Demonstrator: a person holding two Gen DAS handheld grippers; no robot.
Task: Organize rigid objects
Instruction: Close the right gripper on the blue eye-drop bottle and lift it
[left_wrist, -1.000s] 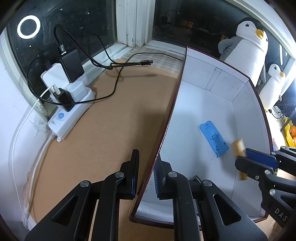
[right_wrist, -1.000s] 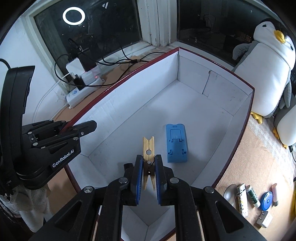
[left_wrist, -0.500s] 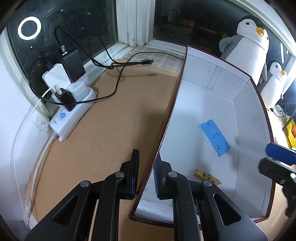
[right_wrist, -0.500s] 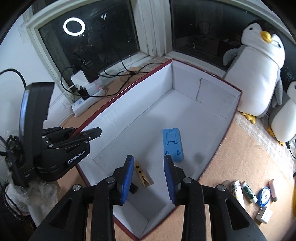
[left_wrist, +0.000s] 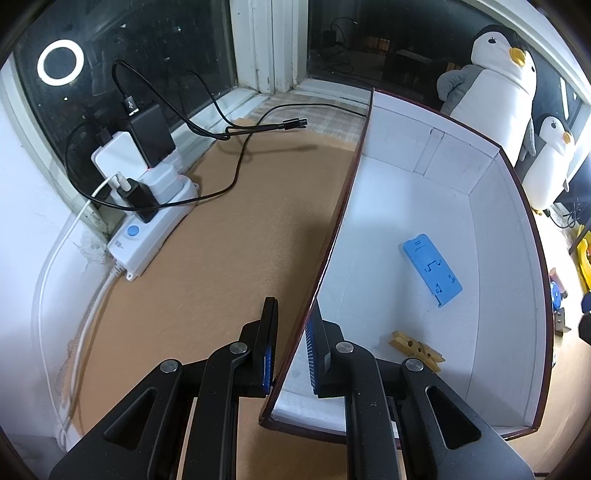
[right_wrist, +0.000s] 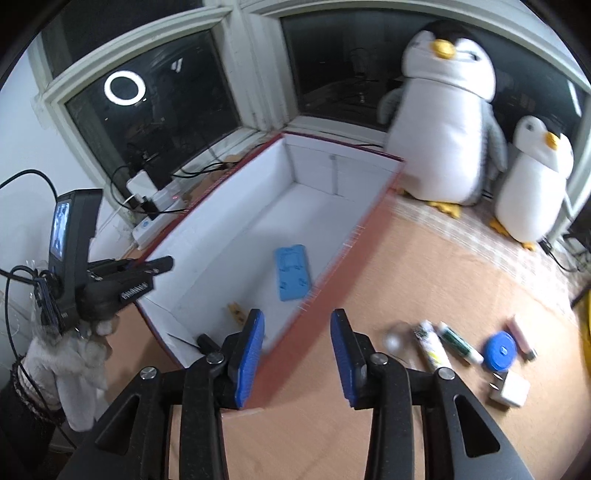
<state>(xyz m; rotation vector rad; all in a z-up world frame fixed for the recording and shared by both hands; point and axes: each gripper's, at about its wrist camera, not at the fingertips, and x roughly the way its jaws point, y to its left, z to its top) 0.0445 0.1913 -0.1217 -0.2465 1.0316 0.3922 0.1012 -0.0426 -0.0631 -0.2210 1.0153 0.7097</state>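
Observation:
A white box with a dark red rim stands on the brown table. Inside lie a blue plastic stand and a wooden clothespin. My left gripper is shut on the box's left wall near its front corner; it also shows in the right wrist view. My right gripper is open and empty, above the box's right rim and the table. To its right lie tubes, a blue tape measure, a white charger and a pink item.
A white power strip with plugs and black cables sits by the window at the left. Two plush penguins stand behind the box at the right. Yellow objects lie at the far right edge.
My right gripper let go of the clothespin, which now lies on the box floor. It opened wide and drew back up and to the right, over the rim. The left gripper has stayed put.

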